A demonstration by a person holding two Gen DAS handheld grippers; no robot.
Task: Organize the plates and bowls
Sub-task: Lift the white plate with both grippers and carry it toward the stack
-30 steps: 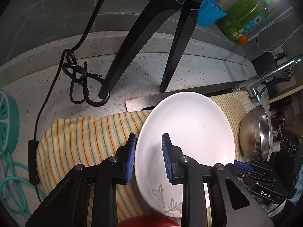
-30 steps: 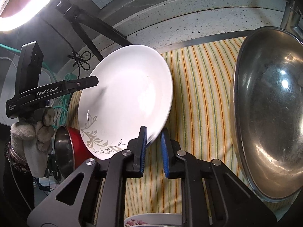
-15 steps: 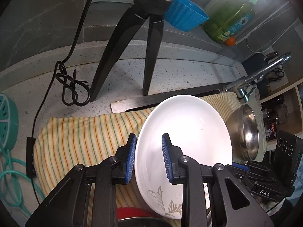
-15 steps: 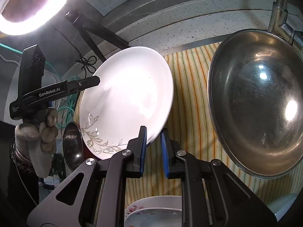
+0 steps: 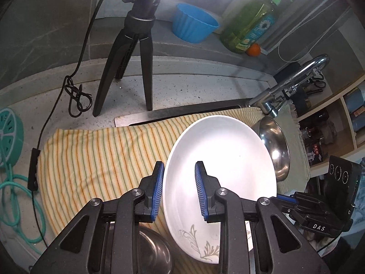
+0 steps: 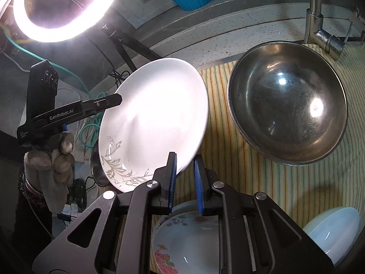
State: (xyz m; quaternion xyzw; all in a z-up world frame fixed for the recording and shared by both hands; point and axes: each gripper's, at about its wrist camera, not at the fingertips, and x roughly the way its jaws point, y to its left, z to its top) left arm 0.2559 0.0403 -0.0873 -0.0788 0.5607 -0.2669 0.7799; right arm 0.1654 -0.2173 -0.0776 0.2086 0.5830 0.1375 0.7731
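Our left claw (image 5: 178,188) is clamped on the near-left rim of the white plate (image 5: 224,157): one blue pad lies under the rim, the other over the inside face. Our right claw (image 6: 184,178) is closed on the opposite rim of the same plate (image 6: 155,118), its pads pinching the thin edge. So we carry the plate between both claws, clear of the striped cloth (image 5: 102,153) and tilted, with the leaf-pattern edge nearest us.

The relation that matters now is where the plate hangs against the other dishes. In the right wrist view a floral plate (image 6: 187,239) lies directly beneath our right claw, at the near edge of the table, with a pale blue bowl (image 6: 335,230) further toward the near right corner. The large steel bowl (image 6: 287,105) sits on the cloth toward the back right, just in front of the faucet (image 6: 319,22), and lies just beside the plate's far rim. A smaller steel bowl (image 5: 155,248) shows under our left claw, at the near edge.

We judge that the floral plate is the likely stacking spot. It lies below and toward us from the held plate, nearer the right claw than the left. Lowering there would call for levelling the plate first, both claws together, since each holds only a narrow rim.
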